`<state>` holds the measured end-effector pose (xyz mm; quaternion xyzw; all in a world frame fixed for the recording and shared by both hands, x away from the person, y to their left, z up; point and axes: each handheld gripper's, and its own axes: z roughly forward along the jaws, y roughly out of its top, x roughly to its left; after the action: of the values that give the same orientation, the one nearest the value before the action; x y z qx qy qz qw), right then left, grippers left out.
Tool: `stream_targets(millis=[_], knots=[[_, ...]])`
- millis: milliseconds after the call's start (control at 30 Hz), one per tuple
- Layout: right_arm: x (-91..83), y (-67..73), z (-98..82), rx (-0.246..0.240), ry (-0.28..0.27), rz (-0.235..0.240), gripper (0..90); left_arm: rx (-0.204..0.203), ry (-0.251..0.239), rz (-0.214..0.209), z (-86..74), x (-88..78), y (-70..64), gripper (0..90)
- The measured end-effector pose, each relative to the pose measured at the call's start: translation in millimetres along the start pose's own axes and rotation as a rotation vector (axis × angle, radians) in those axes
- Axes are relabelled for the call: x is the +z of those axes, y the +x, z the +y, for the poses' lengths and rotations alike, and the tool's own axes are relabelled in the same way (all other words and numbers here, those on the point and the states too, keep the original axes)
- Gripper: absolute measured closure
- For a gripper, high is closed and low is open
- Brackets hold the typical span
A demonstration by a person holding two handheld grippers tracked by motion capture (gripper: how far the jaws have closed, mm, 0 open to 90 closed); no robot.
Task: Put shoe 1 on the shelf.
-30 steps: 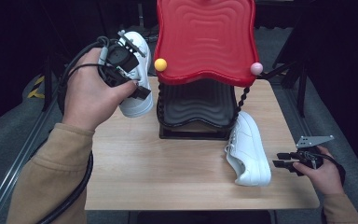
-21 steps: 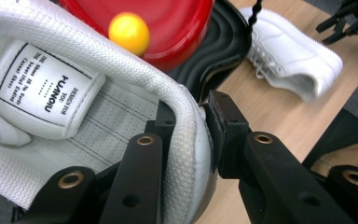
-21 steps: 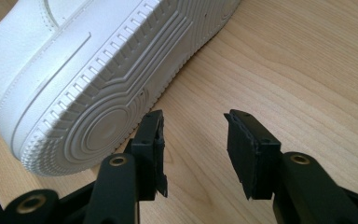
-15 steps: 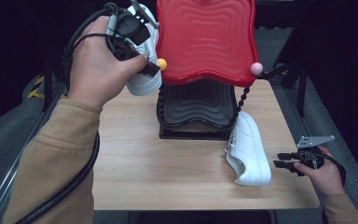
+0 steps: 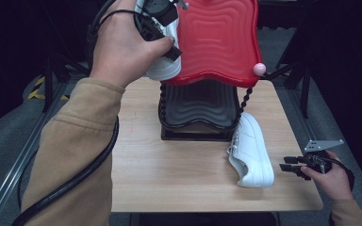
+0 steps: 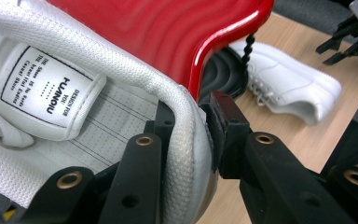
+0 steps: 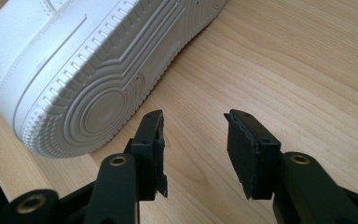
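Left gripper (image 5: 162, 23), upper left of the high view, pinches the heel rim of a white shoe (image 5: 162, 68) just beside the red shelf (image 5: 217, 42) (rack's top tier), which lies to its right.

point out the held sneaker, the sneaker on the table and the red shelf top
held sneaker (image 6: 186, 154): left gripper view, heel collar
sneaker on the table (image 5: 254, 150): high view, side of upper
red shelf top (image 5: 217, 37): high view, ribbed middle
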<state>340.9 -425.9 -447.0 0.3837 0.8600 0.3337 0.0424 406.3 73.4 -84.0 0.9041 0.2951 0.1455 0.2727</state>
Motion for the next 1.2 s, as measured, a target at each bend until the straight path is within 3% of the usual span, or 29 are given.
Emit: stream_targets(millis=[700,867,1200], knots=[[-2.4,4.1,-17.3,0.019,0.037,-0.014,56.7,0.086,-0.023,0.008,54.5,34.4,3.7,74.2],[-3.2,4.1,-20.1,0.028,0.038,-0.013,56.5,0.128,-0.036,0.004,60.9,42.5,-0.2,74.0],[1.6,5.7,-17.8,0.017,0.054,-0.009,55.9,0.137,-0.018,0.008,53.6,58.1,-2.5,74.1]])
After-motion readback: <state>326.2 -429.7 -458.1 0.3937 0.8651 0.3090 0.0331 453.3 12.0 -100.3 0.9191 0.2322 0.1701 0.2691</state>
